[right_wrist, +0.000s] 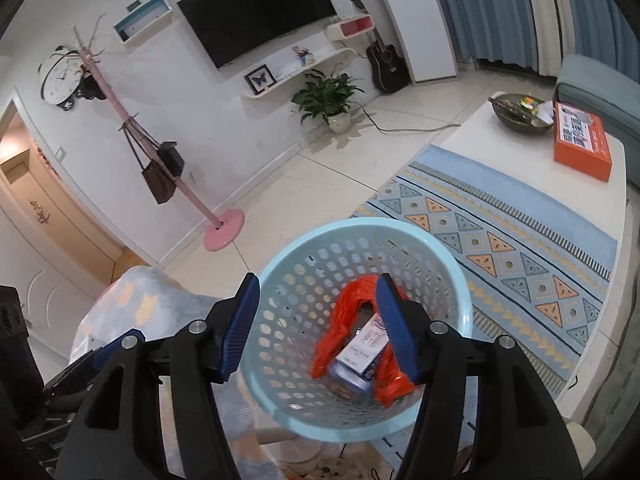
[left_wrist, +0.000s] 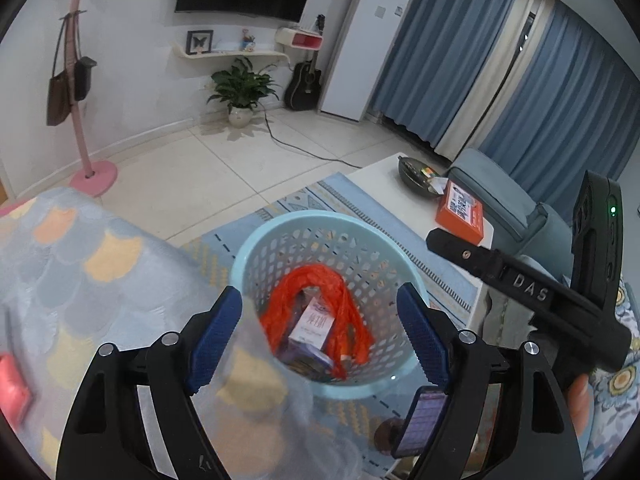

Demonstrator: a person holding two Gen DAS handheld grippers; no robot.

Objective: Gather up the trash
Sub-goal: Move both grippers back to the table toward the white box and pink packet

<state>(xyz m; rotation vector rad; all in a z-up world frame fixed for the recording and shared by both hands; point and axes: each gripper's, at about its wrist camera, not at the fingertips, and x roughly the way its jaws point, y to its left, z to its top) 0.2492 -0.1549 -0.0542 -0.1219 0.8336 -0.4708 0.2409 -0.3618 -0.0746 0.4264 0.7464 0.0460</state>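
Note:
A light blue perforated basket [left_wrist: 280, 220] [right_wrist: 360, 226] stands on the rug right below both grippers. Inside it lie an orange mesh bag [left_wrist: 352, 320] [right_wrist: 340, 332] and a small white and purple box [left_wrist: 312, 324] [right_wrist: 366, 346]. My left gripper [left_wrist: 320, 340] hangs open over the basket's mouth. A blurred sheet of clear plastic [left_wrist: 256, 368] sits by its left finger, not pinched. My right gripper [right_wrist: 320, 328] is also open above the basket with nothing between its pads. In the left wrist view its black body [left_wrist: 520, 284] shows at the right.
A white coffee table [right_wrist: 500, 148] carries an orange box [left_wrist: 460, 212] and a dark bowl [left_wrist: 416, 176]. A patterned blanket [left_wrist: 80, 272] covers a seat on the left. A phone [left_wrist: 420, 420] lies low by the basket. A pink coat stand [left_wrist: 94, 174] is on the tile floor.

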